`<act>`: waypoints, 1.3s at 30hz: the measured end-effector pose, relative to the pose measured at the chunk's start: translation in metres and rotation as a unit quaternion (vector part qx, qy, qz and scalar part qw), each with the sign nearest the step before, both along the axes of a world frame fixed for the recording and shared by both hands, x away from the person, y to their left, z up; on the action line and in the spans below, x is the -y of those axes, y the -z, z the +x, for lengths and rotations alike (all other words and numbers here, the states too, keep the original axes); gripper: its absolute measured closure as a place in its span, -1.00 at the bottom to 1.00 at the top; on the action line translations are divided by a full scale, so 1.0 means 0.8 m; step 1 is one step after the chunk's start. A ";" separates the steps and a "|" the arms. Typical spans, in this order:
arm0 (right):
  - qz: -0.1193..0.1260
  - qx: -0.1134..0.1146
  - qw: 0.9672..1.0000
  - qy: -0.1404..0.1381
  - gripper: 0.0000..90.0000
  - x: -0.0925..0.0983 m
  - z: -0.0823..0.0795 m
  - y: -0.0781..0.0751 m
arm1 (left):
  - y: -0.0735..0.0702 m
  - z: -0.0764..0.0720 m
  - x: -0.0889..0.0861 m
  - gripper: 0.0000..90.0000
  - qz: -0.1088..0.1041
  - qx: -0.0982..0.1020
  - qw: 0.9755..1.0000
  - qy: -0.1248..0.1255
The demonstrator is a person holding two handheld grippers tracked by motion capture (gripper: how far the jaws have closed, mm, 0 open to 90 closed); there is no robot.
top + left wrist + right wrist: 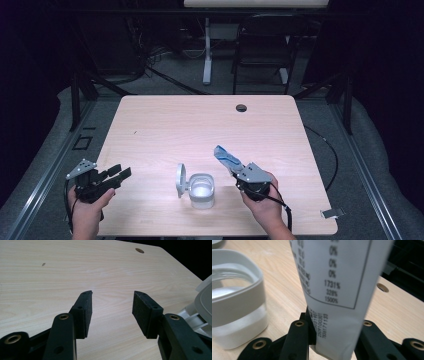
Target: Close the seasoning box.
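High view: we note the right gripper [231, 165] clamped on a blue-and-white packet [226, 156], whose lower end is hidden between the jaws; its printing is too small to read here. The packet is thin and flat and juts up and away from the gripper, tilted toward the far left. A white squarish container [202, 190] with its round lid [181, 180] hinged open stands just to the left of this gripper, apart from it. The left gripper [120, 173] is held well to the container's left, jaws spread with nothing between them. The pale wood-grain table [200, 125] is matt and smooth.

Left gripper view: we see the black, flat-faced pads [86, 312] standing apart over bare tabletop. At the right edge the white container [203, 305] is cut off, so its shape cannot be judged here.

Right gripper view: the packet [337, 290] rises from between the jaws, which press on its bottom end; its glossy white face carries a printed table of percentages, partly blurred, and its top is cut off. The container [237, 310], a smooth white shell around a clear inner wall, sits to the left of the gripper.
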State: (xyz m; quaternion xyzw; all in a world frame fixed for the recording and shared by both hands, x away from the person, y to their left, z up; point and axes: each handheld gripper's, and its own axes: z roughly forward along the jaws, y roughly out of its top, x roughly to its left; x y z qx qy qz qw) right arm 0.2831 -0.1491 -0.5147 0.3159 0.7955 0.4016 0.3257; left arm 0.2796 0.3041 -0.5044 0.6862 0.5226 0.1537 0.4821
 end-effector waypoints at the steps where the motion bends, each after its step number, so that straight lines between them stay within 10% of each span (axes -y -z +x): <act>1: 0.001 -0.001 1.000 0.005 0.61 0.003 0.001 0.000 | 0.000 0.000 0.000 0.13 -0.001 0.001 1.000 0.000; 39: 0.035 -0.043 0.992 0.115 0.61 0.053 0.031 0.035 | -0.010 -0.005 0.054 0.16 0.023 0.019 0.998 0.056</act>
